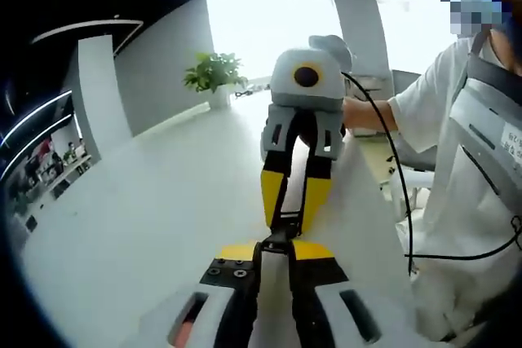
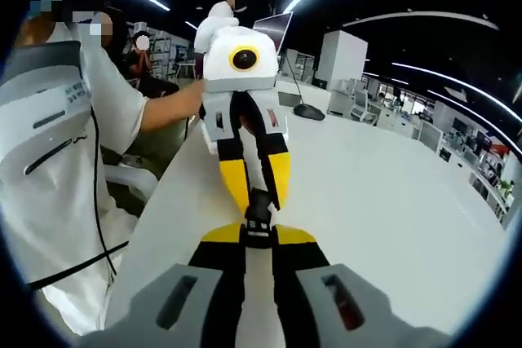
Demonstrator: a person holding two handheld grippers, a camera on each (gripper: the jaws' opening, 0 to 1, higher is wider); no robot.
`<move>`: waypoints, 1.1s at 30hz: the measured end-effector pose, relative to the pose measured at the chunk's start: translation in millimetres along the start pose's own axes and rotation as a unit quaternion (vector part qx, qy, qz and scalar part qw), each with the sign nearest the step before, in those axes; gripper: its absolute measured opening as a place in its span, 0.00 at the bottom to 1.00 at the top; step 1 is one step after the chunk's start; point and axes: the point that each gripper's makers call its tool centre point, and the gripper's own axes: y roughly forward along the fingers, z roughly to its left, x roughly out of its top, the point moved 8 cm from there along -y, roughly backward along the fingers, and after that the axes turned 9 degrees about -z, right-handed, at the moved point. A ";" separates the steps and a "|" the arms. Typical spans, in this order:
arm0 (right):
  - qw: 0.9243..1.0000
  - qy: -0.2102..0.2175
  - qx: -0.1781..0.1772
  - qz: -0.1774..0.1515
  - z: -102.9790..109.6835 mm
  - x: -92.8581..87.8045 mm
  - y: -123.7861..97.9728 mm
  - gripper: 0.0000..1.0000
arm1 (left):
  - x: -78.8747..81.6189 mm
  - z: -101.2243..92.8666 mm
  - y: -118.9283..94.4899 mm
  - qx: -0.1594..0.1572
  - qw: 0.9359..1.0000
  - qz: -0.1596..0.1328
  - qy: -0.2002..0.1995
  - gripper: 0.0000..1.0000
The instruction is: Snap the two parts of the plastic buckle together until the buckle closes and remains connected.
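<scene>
Both grippers face tip to tip above the surface [image 1: 147,226]. Left gripper [image 1: 276,252] and right gripper [image 2: 258,234] each pinch a buckle [image 1: 279,234] half, aligned for snapping.

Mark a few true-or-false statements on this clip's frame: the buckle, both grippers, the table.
1. The two grippers face each other tip to tip over the white table. True.
2. The black buckle lies loose on the table, away from both grippers. False: it is held between the tips of the left gripper and the right gripper, off the table.
3. The left gripper is wide open. False: its jaws are closed on the buckle.
4. A potted plant stands at the table's far end in the left gripper view. True.
5. A person in a white top stands beside the table. True.
</scene>
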 end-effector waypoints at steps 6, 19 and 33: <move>0.999 -0.034 -0.015 0.015 -1.7 -2.0 -4.4 0.09 | 3.2 1.3 -2.6 -0.007 1.000 -0.021 -0.008 0.14; 0.998 -0.063 -0.003 0.009 -1.3 5.2 -7.5 0.10 | 5.1 0.6 0.5 -0.032 0.999 -0.030 -0.010 0.12; 0.998 -0.041 -0.037 0.041 -3.7 0.6 -2.7 0.09 | 1.8 1.0 8.6 0.016 1.000 -0.002 0.011 0.10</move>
